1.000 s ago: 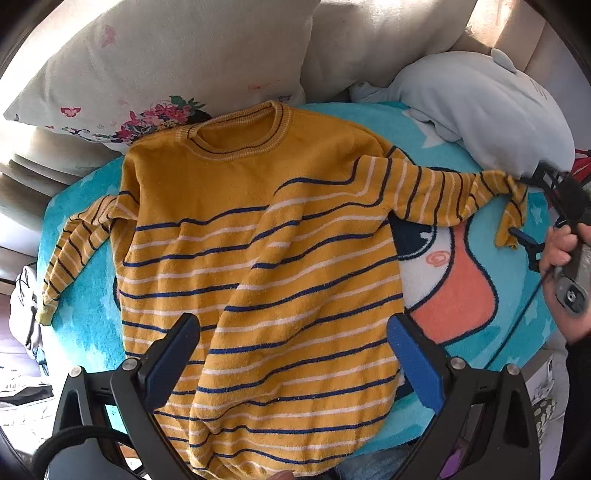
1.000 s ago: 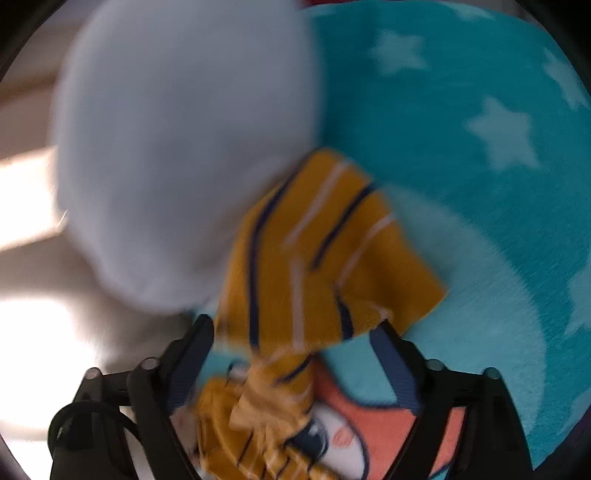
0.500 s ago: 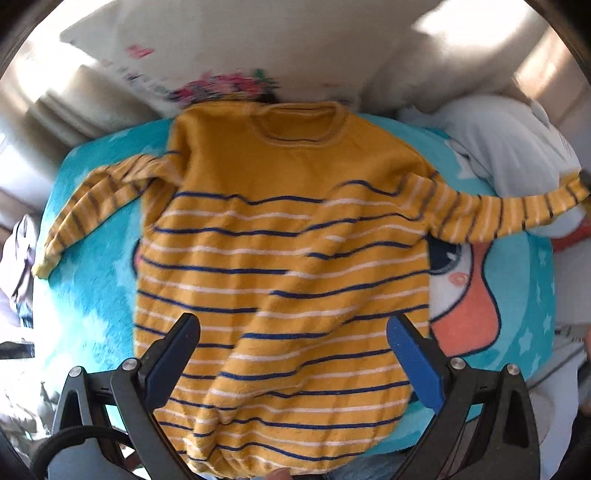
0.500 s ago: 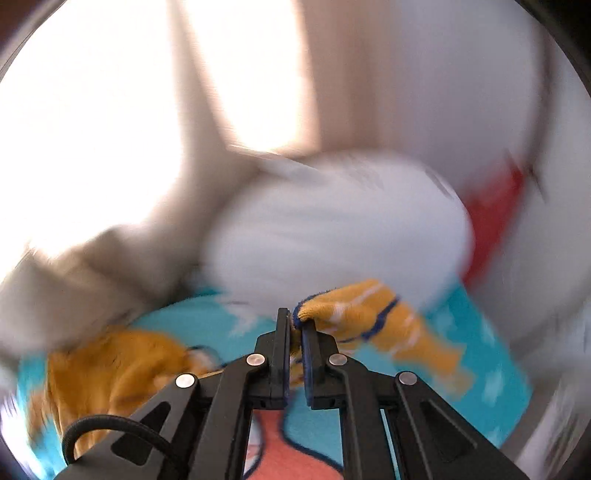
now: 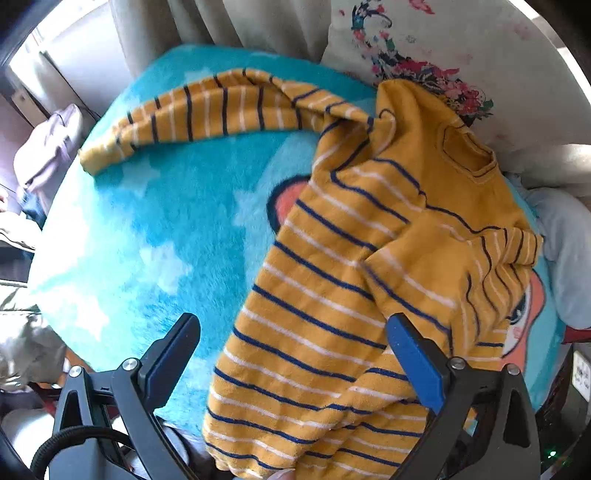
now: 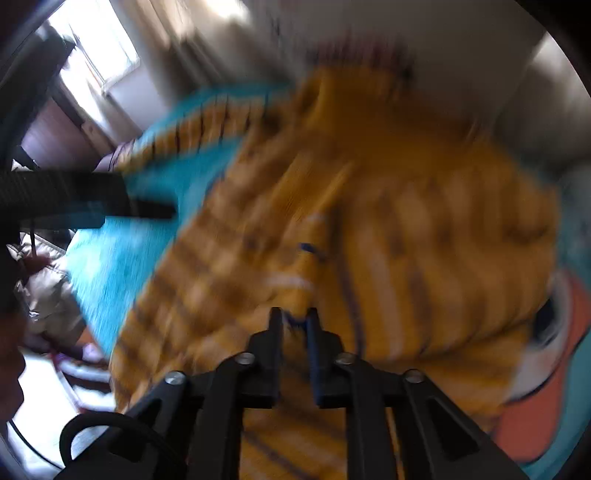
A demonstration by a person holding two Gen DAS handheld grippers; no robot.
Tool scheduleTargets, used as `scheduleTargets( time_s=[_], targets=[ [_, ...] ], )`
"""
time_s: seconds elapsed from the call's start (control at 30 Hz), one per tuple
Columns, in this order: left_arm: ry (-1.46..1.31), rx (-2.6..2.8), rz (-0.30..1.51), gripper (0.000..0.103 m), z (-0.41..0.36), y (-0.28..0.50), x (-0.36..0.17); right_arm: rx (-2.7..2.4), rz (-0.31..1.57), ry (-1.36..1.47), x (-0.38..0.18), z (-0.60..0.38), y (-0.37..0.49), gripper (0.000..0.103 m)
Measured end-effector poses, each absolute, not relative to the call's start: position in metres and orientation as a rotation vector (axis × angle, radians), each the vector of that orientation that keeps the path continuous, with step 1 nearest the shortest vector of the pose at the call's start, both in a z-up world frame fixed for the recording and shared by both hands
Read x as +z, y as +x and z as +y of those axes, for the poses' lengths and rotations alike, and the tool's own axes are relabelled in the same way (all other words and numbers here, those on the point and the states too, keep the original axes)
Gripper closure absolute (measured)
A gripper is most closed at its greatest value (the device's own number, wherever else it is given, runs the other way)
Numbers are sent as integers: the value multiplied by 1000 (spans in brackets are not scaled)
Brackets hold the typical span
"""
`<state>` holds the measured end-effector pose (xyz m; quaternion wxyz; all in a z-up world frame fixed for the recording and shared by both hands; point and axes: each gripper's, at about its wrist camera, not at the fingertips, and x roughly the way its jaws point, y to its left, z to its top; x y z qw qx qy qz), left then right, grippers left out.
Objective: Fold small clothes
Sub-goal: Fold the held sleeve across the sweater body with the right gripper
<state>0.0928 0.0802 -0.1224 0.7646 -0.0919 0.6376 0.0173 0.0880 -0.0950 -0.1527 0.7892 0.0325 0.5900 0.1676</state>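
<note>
A small mustard-yellow sweater (image 5: 354,258) with navy and white stripes lies face up on a turquoise cartoon blanket (image 5: 155,221). One sleeve (image 5: 207,110) stretches out flat to the far left. The other sleeve (image 5: 495,273) is folded in over the body. My left gripper (image 5: 295,354) is open and empty, hovering above the sweater's hem side. In the blurred right wrist view, my right gripper (image 6: 295,317) is nearly shut on the cuff of the folded sleeve (image 6: 299,273), over the sweater's body (image 6: 424,240).
A floral white pillow (image 5: 461,48) and a pale cushion lie beyond the collar. A light blue plush (image 5: 569,236) sits at the right edge of the blanket. Curtains (image 5: 229,22) hang at the back. Clutter (image 5: 40,155) lies off the blanket's left edge.
My right gripper closed on the right sleeve's cuff and carried it inward over the sweater's body. My left gripper swung toward the left, staying open.
</note>
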Motion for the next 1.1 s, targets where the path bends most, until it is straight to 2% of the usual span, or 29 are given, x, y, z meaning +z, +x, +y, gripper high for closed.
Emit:
scheduleTargets(
  time_s=[0.07,0.1,0.13,0.23,0.33,0.4,0.53,0.6,0.63,0.67,0.77,0.8,0.83,0.87,1.03,1.1],
  targets=[
    [-199,18,1384,2,80,92,-124,363,1237,147,-131,-116,86,48],
    [-205,0,1388,2,79,93,-125,341,1208,178,-119,-128,84,23],
    [-210,-19,1392,2,76,95,-125,324,1175,218,-109,-143,83,16],
    [-192,-66,1391,2,55,103,-128,222,1136,272,-88,-190,101,16],
    [-166,-134,1377,2,16,112,-126,-4,1125,302,-90,-238,138,16],
    [-88,-173,1377,2,-13,116,-129,-96,1176,439,-98,-283,157,17],
    [98,-152,1430,3,-62,128,-156,-121,1240,620,-114,-311,198,20],
    [151,-104,1478,20,-67,133,-172,-163,1293,651,-131,-312,219,23],
    [148,-85,1505,37,-65,135,-178,-200,1327,644,-139,-311,227,29],
    [72,-96,1527,51,-55,135,-181,-229,1344,628,-145,-311,225,49],
    [-47,-132,1513,79,-31,127,-173,-248,1370,606,-149,-313,236,83],
    [-53,-137,1508,83,-27,124,-171,-227,1380,599,-150,-312,239,92],
    [-69,-142,1486,95,-20,118,-164,-213,1384,588,-150,-311,242,94],
    [-70,-128,1460,97,-14,111,-157,-195,1374,570,-142,-308,242,95],
    [-179,-87,1289,98,29,63,-106,-68,1290,546,-94,-291,222,96],
    [-196,-72,1284,98,42,45,-105,-17,1296,534,-88,-276,211,96]
  ],
)
